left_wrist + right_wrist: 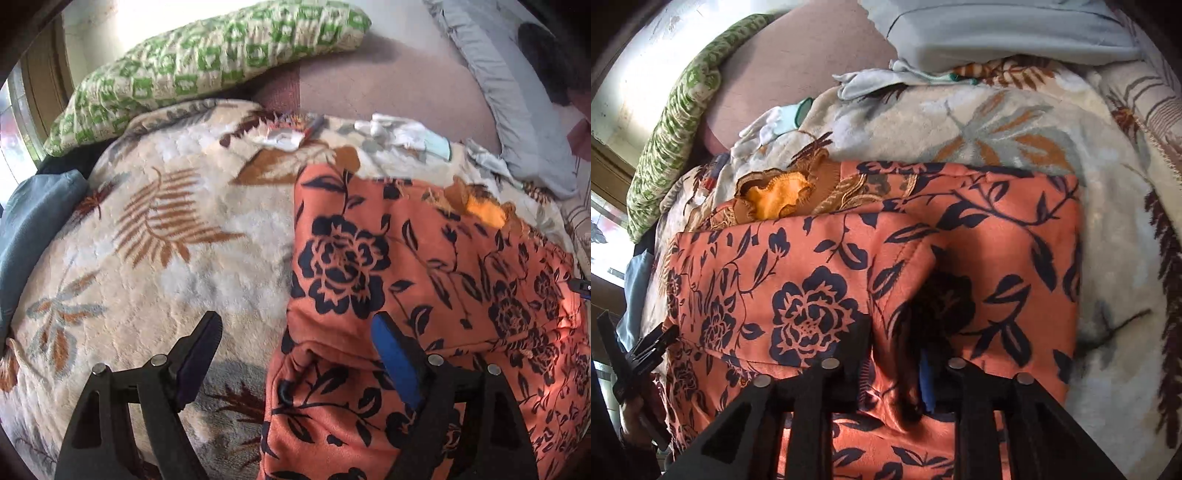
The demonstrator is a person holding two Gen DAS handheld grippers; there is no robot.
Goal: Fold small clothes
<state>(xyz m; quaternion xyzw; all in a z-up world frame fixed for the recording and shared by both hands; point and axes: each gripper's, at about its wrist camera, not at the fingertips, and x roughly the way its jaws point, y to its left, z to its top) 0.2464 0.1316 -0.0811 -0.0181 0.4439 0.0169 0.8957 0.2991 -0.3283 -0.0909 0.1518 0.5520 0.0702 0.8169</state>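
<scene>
Right wrist view: right tongs (895, 354) pinch a raised ridge of the orange floral garment (798, 266), lying on the leaf-print blanket (997, 122). Left tongs (295, 354) gape over its near-left edge. Mid-fold; next, probably carry the ridge across.

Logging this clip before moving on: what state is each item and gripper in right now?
Orange floral garment: lying on the blanket, partly folded, one flap over its middle.
Left gripper: open, fingers straddling the garment's left edge.
Right gripper: partly closed, a ridge of cloth between its fingers; grip unclear.
Patterned blanket: spread flat.
Green pillow: lying behind.
</scene>
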